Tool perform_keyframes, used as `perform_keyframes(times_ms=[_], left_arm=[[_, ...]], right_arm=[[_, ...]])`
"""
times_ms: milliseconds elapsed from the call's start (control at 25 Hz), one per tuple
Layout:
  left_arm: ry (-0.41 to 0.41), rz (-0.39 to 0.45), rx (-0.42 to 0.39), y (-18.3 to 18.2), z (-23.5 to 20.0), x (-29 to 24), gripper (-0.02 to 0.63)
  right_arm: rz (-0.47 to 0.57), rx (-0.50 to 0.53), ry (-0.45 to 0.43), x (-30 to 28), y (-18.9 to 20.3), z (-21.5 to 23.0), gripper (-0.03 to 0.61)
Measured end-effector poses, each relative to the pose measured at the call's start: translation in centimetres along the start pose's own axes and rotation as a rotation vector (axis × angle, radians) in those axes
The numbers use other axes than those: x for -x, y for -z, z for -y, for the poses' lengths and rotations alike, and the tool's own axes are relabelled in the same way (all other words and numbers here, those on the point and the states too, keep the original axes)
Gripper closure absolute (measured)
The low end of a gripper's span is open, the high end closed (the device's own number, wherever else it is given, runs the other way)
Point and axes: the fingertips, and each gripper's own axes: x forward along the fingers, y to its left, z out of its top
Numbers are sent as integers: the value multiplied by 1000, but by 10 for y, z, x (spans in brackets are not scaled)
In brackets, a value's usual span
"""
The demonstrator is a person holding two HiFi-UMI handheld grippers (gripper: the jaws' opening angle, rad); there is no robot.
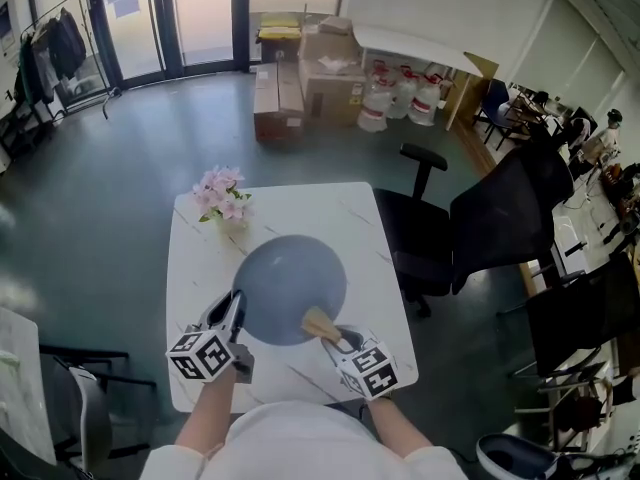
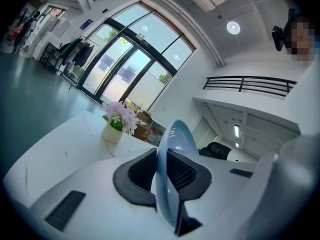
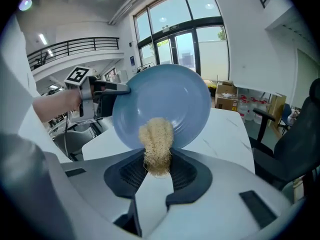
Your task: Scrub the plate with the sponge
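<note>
Clamped in the right gripper's [image 3: 159, 166] jaws is a fibrous tan sponge [image 3: 156, 141], its lower end buried between the pads and its tip against the hollow face of the blue plate [image 3: 167, 96]. Left gripper [image 2: 167, 176] jaws are nearly together on the plate's rim, seen there only edge-on, tilted above the white table [image 1: 300, 203]. From the head view the marker cubes cover both pairs of jaws.

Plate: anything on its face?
Only the sponge, gripped in the right claw, seemingly against the lower face of the plate. The rest looks bare; the patch behind the sponge is hidden.
</note>
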Motion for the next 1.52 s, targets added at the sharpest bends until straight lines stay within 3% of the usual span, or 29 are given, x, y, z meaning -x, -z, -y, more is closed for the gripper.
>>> perform_keyframes(times_ms=[200, 440, 640, 1520], left_arm=[[-10, -1, 21, 3, -5, -3, 560], [-20, -7, 88, 14, -12, -6, 561], [-40, -35, 103, 26, -20, -10, 561], [-149, -199, 201, 94, -62, -36, 561]], right_arm=[[1, 20, -48, -9, 1, -21, 459], [147, 25, -37, 4, -23, -20, 459], [196, 25, -9, 13, -31, -16, 459], [178, -41, 49, 33, -13, -1, 459]])
